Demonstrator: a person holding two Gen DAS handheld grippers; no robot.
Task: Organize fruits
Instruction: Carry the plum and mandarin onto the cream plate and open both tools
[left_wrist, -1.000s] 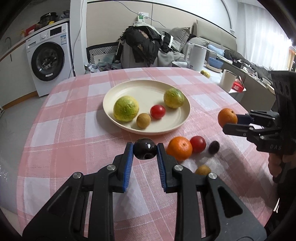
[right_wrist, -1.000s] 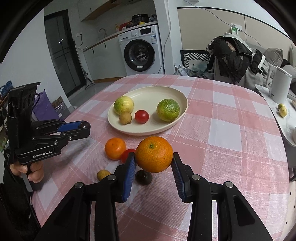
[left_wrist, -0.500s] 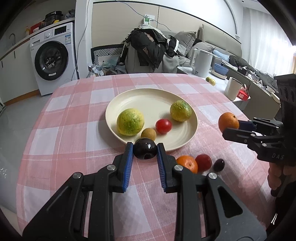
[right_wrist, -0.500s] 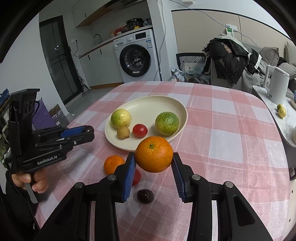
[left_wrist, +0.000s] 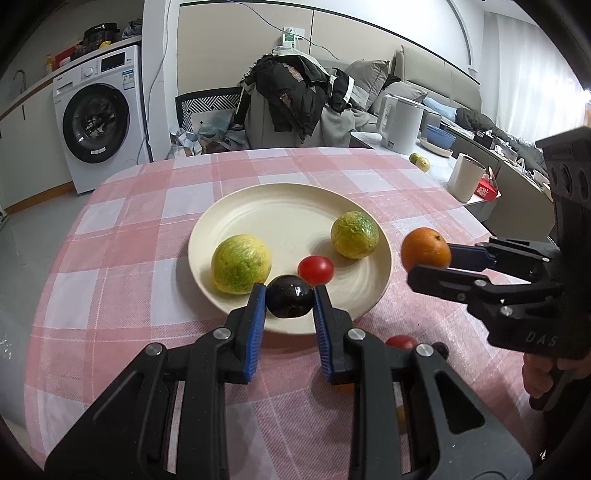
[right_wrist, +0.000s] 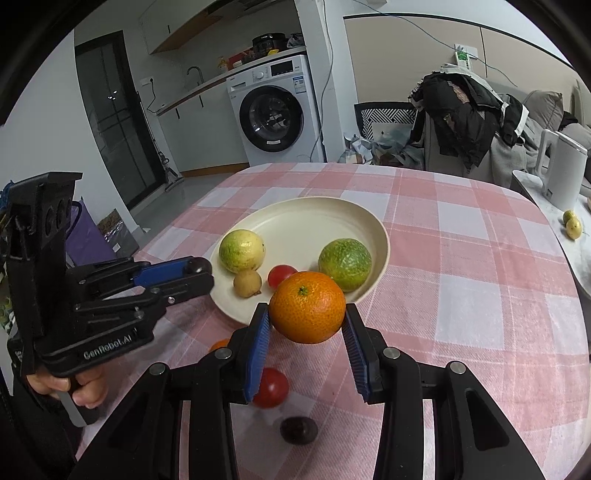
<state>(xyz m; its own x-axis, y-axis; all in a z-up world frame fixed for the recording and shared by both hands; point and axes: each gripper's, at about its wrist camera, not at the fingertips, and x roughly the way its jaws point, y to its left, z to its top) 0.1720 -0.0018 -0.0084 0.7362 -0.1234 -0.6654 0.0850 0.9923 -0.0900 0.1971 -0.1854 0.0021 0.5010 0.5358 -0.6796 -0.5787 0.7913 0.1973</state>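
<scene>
Both tools are loaded for the drop-off: the left tool (left_wrist: 289, 301) is clamped on a small dark round plum (left_wrist: 289, 301) over the near rim of the cream round plate (left_wrist: 280, 206), while the right tool (right_wrist: 306, 324) grips a round orange mandarin (right_wrist: 307, 307) just short of that plate, above the pink checked tabletop (right_wrist: 461, 280), presumably so both fruits join the ones already inside.

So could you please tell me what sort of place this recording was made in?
Most likely a lived-in home: a washing machine by a kitchen counter, a sofa, and a table with a checked cloth.
</scene>
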